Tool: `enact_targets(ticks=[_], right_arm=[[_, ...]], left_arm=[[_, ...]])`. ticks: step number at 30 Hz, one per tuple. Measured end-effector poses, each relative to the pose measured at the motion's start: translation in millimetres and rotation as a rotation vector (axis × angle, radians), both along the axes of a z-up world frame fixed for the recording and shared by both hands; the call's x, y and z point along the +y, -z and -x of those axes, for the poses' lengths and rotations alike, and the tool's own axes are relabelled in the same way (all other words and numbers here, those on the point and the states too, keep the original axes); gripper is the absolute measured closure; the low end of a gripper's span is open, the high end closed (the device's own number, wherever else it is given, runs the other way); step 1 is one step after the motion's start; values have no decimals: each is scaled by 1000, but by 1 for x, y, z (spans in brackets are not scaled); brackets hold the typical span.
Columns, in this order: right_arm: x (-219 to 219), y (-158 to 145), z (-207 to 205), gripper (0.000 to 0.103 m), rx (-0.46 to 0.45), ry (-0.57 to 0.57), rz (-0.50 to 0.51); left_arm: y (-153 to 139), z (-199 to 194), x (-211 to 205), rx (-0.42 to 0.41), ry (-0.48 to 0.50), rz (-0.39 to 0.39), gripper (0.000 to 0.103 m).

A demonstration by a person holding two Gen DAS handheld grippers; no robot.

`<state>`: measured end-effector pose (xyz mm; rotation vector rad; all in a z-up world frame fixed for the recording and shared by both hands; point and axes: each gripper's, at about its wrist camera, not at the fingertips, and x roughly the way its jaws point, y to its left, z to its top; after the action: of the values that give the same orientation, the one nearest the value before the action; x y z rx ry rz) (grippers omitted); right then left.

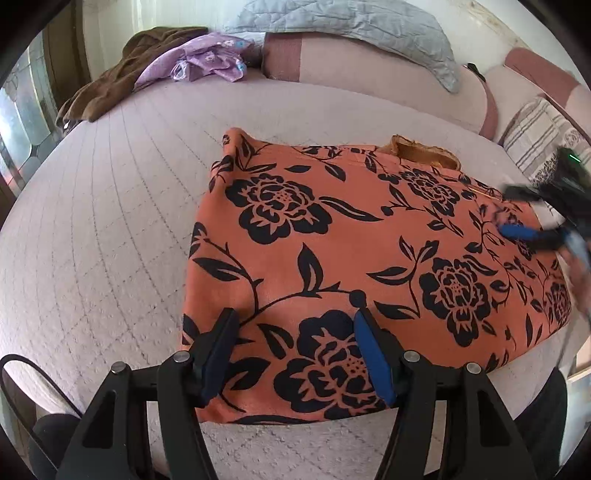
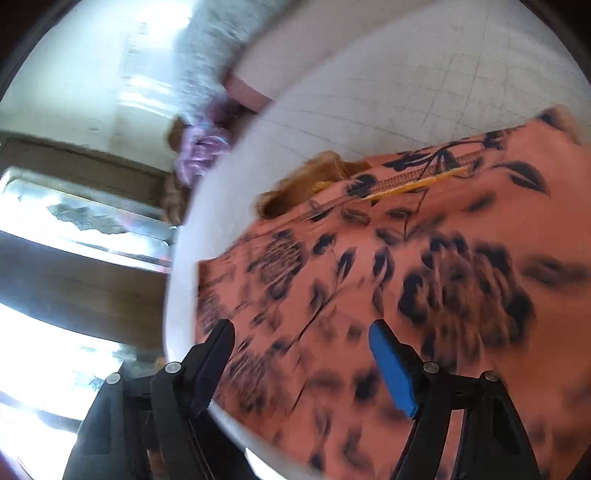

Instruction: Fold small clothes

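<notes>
- My right wrist view is smeared with motion blur; the garment [image 2: 406,280] reads there only as orange cloth with dark blotches, and the room at 9 o'clock is glare and brown streaks I cannot sort out.
- In my left wrist view the right hand-held gripper [image 1: 532,221] is a blurred dark shape with a blue pad at 3 o'clock, cut off by the frame edge.
- The garment's near edge hides behind my left hand-held gripper [image 1: 295,325], and its right end runs out of sharp view at 3 o'clock.
- The garment [image 1: 351,258] lies flat on the bed [image 1: 110,221], folded into a broad rectangle, long axis running 9 to 3 o'clock, with a yellow-brown lining [image 1: 421,151] showing at its far edge near 1 o'clock.
- My left hand-held gripper is low over the near edge, fingers spread wide, pinching nothing.
- My right hand-held gripper [image 2: 301,332] is tilted over the cloth, fingers also spread apart with nothing between them.
- A brown cloth [image 1: 110,81], a purple cloth [image 1: 207,55] and a grey quilt [image 1: 351,29] lie at the bed's far side, 11 to 1 o'clock.
</notes>
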<state>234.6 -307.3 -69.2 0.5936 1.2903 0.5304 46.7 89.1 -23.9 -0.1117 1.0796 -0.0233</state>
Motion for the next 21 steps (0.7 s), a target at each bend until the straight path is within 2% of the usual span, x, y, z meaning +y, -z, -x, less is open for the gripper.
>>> enact_targets(ticks=[1,2,5,7,9,11,13,17,19,21], right_arm=[[-3,10,-18,25,14,17,29],[-11,14,-31,27,12,43,7],[-76,13,-60,26,-13,315,-30],[-113,11,-58,26,-27,464,2],[-138,6,-44,26,-42,512,7],[-147,-8,-20,26,-83,509,39],[-148,-30,17,26,-151,489,119],[-152,-57,104,25,-218,496,77],[-145,-56,141,22,-215,508,44],[-134,-44,175,21,-170,517,4]], left_arm=[[0,0,0,0,5,1,37],[0,-1,0,-1,8,5,37],[4,-2,5,-5,9,19,35],[7,-3,4,-10,18,15,31],[8,-2,0,-15,26,-1,29],[7,-1,-2,-14,22,-6,29],[3,-1,-1,-16,10,8,29],[-17,5,1,-57,-21,51,29],[-26,8,-2,-74,-31,83,29],[-34,11,-7,-86,-26,109,29]])
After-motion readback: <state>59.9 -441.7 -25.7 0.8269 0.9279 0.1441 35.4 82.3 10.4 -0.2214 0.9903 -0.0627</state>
